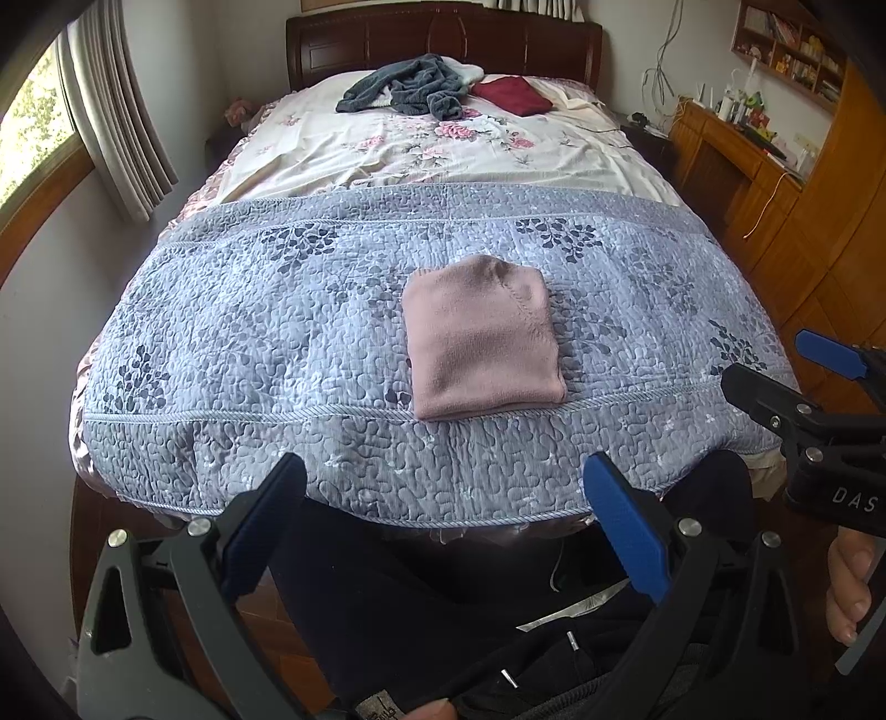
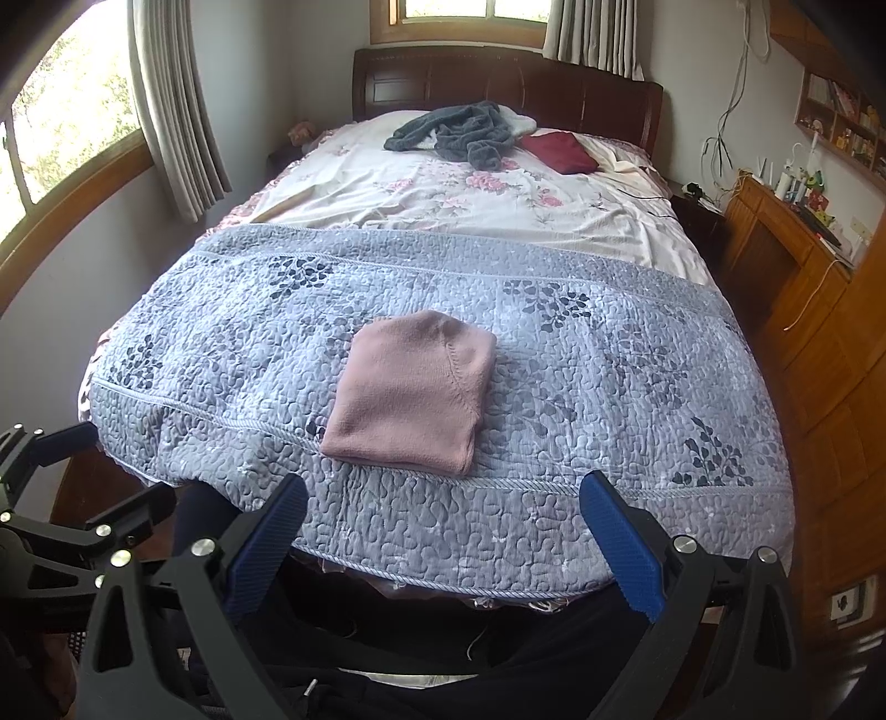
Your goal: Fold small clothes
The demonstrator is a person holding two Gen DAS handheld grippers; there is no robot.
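Observation:
A pink knit garment (image 1: pixel 480 338) (image 2: pixel 411 394) lies folded into a compact square on the blue quilted bedspread (image 1: pixel 249 332) (image 2: pixel 609 387), near the foot of the bed. My left gripper (image 1: pixel 446 487) hangs open over the bed's foot edge, short of the garment, nothing between its fingers. My right gripper (image 2: pixel 443 509) is also open and empty, held back from the garment at the foot edge. In the left wrist view the right gripper (image 1: pixel 775 365) shows at the right edge; in the right wrist view the left gripper (image 2: pixel 99 471) shows at the lower left.
A crumpled grey-blue garment (image 1: pixel 412 86) (image 2: pixel 459 133) and a folded dark red one (image 1: pixel 512 95) (image 2: pixel 559 150) lie near the wooden headboard (image 1: pixel 443 39) on a floral sheet (image 1: pixel 432 149). Wooden cabinets (image 1: pixel 775 183) stand right. Curtained windows (image 2: pixel 72 127) are on the left. Dark trousers (image 1: pixel 443 609) are below the grippers.

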